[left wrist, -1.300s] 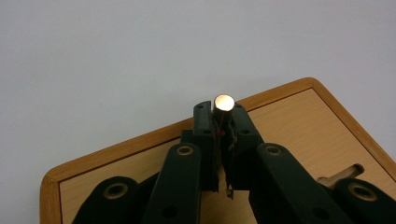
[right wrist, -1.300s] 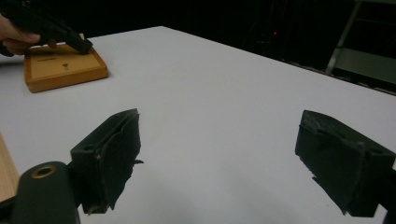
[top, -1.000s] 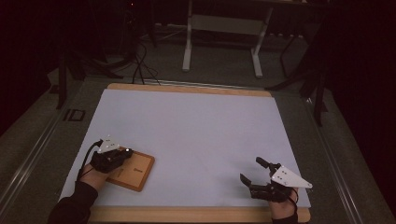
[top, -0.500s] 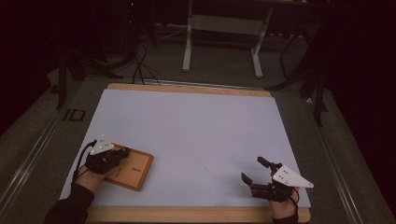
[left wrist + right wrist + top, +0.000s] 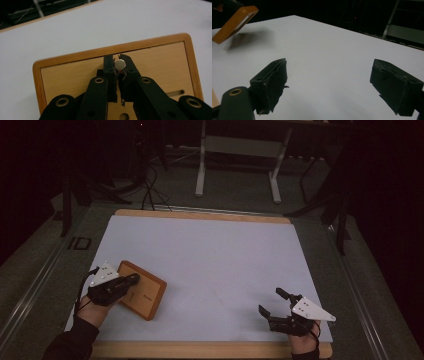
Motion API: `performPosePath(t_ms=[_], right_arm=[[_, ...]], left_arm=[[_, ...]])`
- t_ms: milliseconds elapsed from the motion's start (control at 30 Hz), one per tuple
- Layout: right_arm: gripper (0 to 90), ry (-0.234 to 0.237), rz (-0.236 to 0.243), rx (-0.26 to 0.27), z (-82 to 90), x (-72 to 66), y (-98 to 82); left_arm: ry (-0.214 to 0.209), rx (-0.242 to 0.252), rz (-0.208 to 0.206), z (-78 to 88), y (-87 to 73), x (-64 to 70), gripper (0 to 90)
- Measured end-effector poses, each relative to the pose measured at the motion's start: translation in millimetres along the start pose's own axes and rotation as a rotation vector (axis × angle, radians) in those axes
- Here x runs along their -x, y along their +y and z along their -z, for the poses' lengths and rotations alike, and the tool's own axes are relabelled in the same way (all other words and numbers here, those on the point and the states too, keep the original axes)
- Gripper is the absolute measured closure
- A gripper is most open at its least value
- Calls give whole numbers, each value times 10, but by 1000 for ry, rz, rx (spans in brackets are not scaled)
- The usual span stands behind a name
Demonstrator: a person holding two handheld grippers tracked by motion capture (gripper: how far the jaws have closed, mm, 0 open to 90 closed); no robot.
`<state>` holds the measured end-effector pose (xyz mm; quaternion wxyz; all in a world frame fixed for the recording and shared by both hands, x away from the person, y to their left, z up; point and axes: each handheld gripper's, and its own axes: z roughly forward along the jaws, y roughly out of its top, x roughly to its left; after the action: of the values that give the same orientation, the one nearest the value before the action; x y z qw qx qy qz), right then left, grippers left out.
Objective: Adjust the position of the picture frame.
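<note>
Between left tongs (image 5: pixel 117 65), metal knob (image 5: pixel 119 64).

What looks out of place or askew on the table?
The wooden box is askew: it sits turned against the table edges, and in the right gripper view it looks lifted, with its shadow beneath it. The left gripper is clamped on its small metal knob. Nothing looks spilled or damaged.

Change from the 2 earlier frames: the left gripper (image 5: pixel 131 280), jaws clamped on the small round knob (image 5: pixel 119 64) of the wooden board (image 5: pixel 150 292), has risen and drawn toward the table's left edge. The board has lifted with it, its far end tilted clear of the white tabletop (image 5: pixel 210 255).
</note>
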<state>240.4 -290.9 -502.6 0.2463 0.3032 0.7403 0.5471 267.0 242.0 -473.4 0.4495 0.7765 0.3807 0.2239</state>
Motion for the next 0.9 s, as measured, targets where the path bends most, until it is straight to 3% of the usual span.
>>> performPosePath(t_ms=[333, 667, 900], right_arm=[[138, 2, -4, 1, 1, 2, 0], [138, 0, -6, 11, 19, 17, 7], [138, -2, -7, 21, 38, 26, 15]], left_arm=[[-67, 44, -72, -73, 390, 246, 852], [-141, 59, -129, -337, 735, 527, 852], [-188, 38, -164, -544, 839, 727, 852]])
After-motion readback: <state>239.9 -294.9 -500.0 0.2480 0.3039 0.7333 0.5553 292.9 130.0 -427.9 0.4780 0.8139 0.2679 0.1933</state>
